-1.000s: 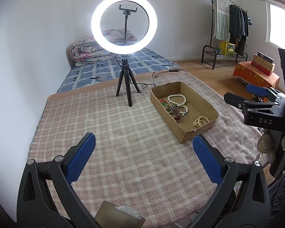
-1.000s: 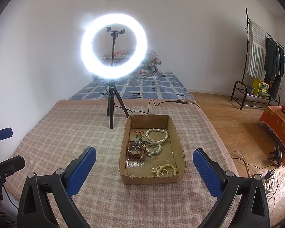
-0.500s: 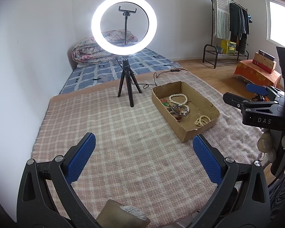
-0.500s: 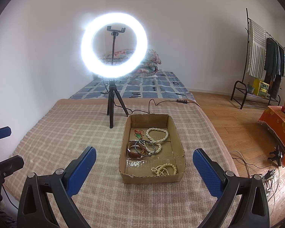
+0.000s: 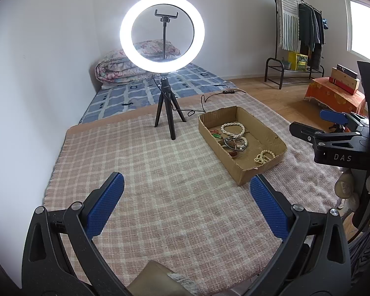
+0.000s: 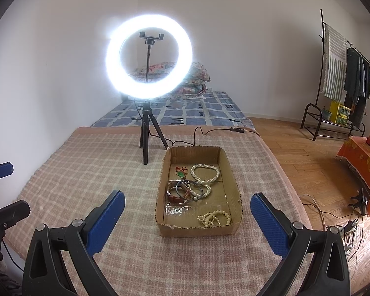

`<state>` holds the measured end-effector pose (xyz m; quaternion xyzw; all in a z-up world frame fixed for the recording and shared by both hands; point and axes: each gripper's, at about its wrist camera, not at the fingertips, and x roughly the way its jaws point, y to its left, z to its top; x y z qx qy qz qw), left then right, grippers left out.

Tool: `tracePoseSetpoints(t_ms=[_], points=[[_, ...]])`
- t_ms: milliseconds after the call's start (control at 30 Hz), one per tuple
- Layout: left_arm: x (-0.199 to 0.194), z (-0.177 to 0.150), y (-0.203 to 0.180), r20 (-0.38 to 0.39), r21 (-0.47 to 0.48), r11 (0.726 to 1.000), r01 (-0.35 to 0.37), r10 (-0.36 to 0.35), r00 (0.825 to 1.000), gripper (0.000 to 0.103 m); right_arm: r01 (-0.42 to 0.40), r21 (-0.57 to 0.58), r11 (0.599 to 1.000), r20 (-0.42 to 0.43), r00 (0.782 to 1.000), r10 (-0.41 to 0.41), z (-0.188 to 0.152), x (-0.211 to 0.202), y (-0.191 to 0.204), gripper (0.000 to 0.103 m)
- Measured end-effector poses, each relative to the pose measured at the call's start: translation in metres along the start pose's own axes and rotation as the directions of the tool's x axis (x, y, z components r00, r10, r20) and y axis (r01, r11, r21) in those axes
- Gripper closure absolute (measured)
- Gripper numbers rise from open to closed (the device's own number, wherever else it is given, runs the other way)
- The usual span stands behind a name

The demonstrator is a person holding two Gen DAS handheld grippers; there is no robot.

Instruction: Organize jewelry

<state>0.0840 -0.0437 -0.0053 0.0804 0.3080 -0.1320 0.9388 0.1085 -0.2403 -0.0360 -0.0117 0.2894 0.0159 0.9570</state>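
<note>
A shallow cardboard box (image 6: 235,187) sits on the plaid blanket (image 6: 91,172) and holds jewelry: a pearl necklace (image 6: 206,171), metal bangles (image 6: 188,188), a brown leather strap (image 6: 176,198), a cream bead bracelet (image 6: 214,218), a green pendant on red cord (image 6: 181,172) and a clear packet (image 6: 176,211). The box also shows in the left wrist view (image 5: 265,129). My right gripper (image 6: 187,202) is open and empty, just short of the box. My left gripper (image 5: 186,188) is open and empty, over bare blanket left of the box.
A lit ring light on a black tripod (image 6: 149,56) stands behind the box, its cable (image 6: 204,130) trailing right. A mattress with folded quilt (image 6: 185,109) lies beyond. A clothes rack (image 6: 345,74) and an orange-covered stand (image 6: 362,162) are at the right on the wood floor.
Both grippers have drifted slightly; the view of the box and ring light shifts a little. Both stay open and empty.
</note>
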Motion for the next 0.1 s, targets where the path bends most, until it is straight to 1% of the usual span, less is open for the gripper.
tracePoseSetpoints(t_ms=[100], points=[[-0.0022,0.0001,0.0047,0.010,-0.001,1.000,-0.002,0.002,1.000,0.000,-0.001,0.001,1.000,-0.001,1.000,0.001,0.0000,0.0003,0.0000,0.000]])
